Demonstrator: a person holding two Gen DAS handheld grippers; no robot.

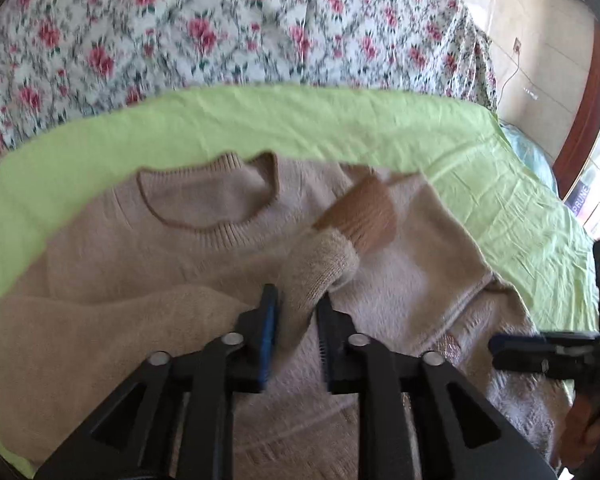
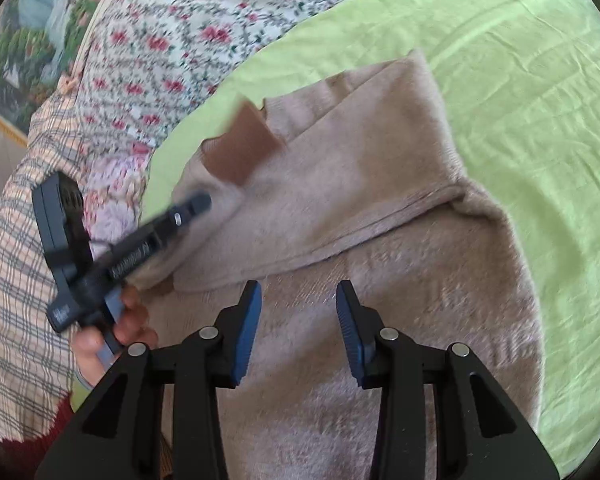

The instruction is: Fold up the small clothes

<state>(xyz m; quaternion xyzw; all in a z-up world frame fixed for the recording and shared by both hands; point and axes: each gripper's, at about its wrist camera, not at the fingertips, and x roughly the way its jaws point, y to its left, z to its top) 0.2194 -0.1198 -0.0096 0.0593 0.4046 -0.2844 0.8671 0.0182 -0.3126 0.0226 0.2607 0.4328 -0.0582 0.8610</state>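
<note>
A beige knitted sweater [image 1: 160,280] [image 2: 400,208] lies flat on a light green sheet [image 1: 300,120] [image 2: 520,80], its round neckline [image 1: 208,200] toward the far side. One sleeve [image 1: 320,268] is laid across the body and ends in a brown cuff [image 1: 364,208] [image 2: 244,148]. My left gripper [image 1: 296,308] [image 2: 198,204] is low over the sweater. Its jaws are apart and this sleeve runs loosely between them. My right gripper [image 2: 298,300] [image 1: 500,350] hovers over the sweater's lower body, open with nothing between its fingers.
A floral quilt [image 1: 180,20] [image 2: 180,40] lies bunched behind the green sheet. A person's hand [image 2: 128,328] holds the left gripper's handle, with a plaid sleeve [image 2: 12,280] at the left. A wall and a wooden door frame [image 1: 580,120] show at the far right.
</note>
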